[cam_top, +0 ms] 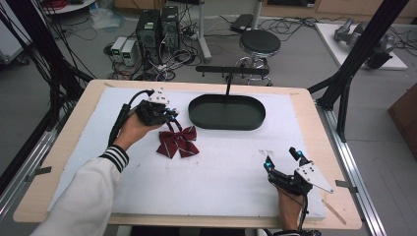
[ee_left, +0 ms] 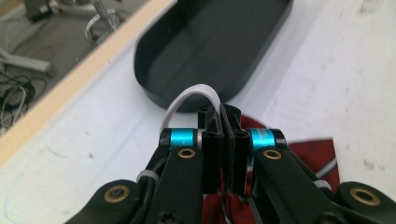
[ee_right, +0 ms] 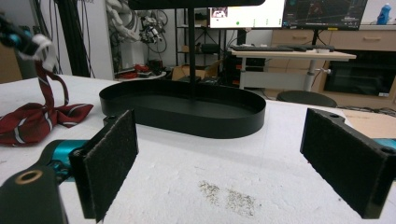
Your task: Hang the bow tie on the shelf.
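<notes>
Bow tie [cam_top: 178, 141] in dark red with pale stripes lies on the white foam sheet [cam_top: 221, 167] covering the bench [cam_top: 69, 142], just in front of the left gripper [cam_top: 169, 115] and near the left end of the black oval tray [cam_top: 226, 112]. We see the left gripper's fingers [ee_left: 212, 158] pressed together on the bow tie's white strap [ee_left: 194, 93], which loops up out of the closed pads, while the bow itself rests on the foam below them. In the right gripper view the strap rises from the bow up to the left gripper's tips at the upper left. We see the black tray with a thin post [cam_top: 228, 84] standing in it that carries a dark crossbar [cam_top: 232, 70]. The right gripper [cam_top: 283, 159] sits near the front right corner of the foam, well apart from the bow tie, its fingers [ee_right: 111, 161] spread wide with nothing between them. A round black stool [cam_top: 259, 43] stands on the floor beyond the bench.
</notes>
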### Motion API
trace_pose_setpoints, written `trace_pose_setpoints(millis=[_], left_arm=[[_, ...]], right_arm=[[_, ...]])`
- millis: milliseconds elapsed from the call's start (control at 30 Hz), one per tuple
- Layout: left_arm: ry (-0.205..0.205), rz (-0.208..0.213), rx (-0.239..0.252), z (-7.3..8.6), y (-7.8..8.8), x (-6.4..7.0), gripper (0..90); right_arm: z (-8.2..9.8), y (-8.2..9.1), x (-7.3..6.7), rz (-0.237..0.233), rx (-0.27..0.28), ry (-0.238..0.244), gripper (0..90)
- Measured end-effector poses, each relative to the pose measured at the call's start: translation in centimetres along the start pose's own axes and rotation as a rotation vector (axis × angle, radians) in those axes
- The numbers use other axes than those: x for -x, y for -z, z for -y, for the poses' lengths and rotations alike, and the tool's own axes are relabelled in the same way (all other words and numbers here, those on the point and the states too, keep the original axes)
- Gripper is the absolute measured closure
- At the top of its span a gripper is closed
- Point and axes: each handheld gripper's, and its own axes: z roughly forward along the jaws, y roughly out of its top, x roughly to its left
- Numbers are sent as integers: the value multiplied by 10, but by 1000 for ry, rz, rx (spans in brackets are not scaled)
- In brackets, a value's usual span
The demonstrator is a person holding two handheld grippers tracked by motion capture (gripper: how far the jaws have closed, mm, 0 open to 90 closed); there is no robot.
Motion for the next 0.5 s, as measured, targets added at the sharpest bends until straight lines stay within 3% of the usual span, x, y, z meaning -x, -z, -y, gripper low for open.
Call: trace_pose_setpoints(millis=[233,500], left_arm=[[-13,-11,117,-14,16,-4,871],[-39,-19,180,-29,27,-6,871]], right_arm=[[0,0,0,0,-1,3,103],[0,0,0,-1,0,4,103]])
